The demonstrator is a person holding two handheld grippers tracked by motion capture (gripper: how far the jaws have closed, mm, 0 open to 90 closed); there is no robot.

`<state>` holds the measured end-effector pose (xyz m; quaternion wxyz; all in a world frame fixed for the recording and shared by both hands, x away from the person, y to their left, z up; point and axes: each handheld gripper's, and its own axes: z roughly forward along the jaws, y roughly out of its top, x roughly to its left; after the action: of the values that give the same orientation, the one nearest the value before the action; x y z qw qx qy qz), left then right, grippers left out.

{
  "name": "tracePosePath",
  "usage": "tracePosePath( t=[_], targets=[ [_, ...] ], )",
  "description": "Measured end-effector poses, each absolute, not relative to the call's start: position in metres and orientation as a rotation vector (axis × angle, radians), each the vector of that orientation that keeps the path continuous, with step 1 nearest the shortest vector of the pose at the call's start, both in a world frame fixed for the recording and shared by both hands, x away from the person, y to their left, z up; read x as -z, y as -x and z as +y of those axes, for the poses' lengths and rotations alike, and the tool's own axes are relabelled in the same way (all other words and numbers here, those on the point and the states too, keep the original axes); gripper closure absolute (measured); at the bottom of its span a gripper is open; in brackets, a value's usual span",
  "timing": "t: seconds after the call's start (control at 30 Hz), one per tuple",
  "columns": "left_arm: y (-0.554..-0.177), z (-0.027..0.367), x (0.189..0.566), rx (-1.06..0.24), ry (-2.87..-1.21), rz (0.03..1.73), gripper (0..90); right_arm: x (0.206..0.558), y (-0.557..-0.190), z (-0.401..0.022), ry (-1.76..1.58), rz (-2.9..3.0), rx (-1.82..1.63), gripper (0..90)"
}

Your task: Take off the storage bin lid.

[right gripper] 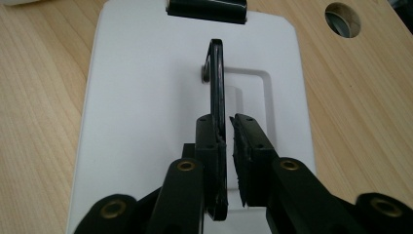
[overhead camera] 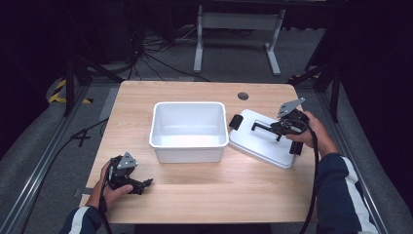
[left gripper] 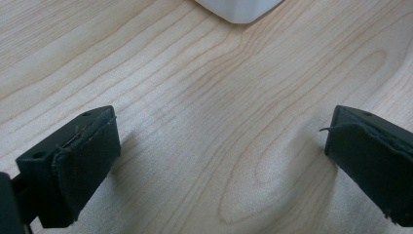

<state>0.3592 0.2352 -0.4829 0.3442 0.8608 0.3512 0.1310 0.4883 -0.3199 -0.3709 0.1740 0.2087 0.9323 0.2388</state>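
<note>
Straddling the lid's handle (right gripper: 217,78), the right gripper's (right gripper: 227,127) jaws seem barely parted; left gripper's (left gripper: 221,146) gape empty.

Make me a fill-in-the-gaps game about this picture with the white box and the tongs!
1. The white box has nothing inside, so it is ____.
2. The right tongs are at the lid's black ____.
3. The white lid lies on the ____ beside the box.
4. The left tongs hover over bare wood, their jaws wide ____.

Missing words: empty; handle; table; open
</note>
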Motion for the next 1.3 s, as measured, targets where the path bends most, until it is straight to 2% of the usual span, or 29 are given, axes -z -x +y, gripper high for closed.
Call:
tracePosePath(
  t=[0.47,0.7,0.8,0.93,1.3],
  targets=[
    [-0.359,0.235,0.483,-0.341,-2.237,0.911,0.1,0.365,-0.482,-0.323,-0.643,2.623,-0.737,71.9],
    [-0.359,0.235,0.483,-0.341,-2.236,0.912,0.1,0.361,-0.474,-0.325,-0.674,2.601,-0.751,64.0],
    [-0.359,0.235,0.483,-0.341,-2.236,0.912,0.1,0.359,-0.464,-0.326,-0.696,2.587,-0.76,56.0],
    [-0.359,0.235,0.483,-0.341,-2.236,0.912,0.1,0.358,-0.453,-0.331,-0.731,2.549,-0.789,51.3],
    [-0.359,0.235,0.483,-0.34,-2.236,0.912,0.1,0.361,-0.422,-0.344,-0.79,2.474,-0.83,44.0]
  ],
)
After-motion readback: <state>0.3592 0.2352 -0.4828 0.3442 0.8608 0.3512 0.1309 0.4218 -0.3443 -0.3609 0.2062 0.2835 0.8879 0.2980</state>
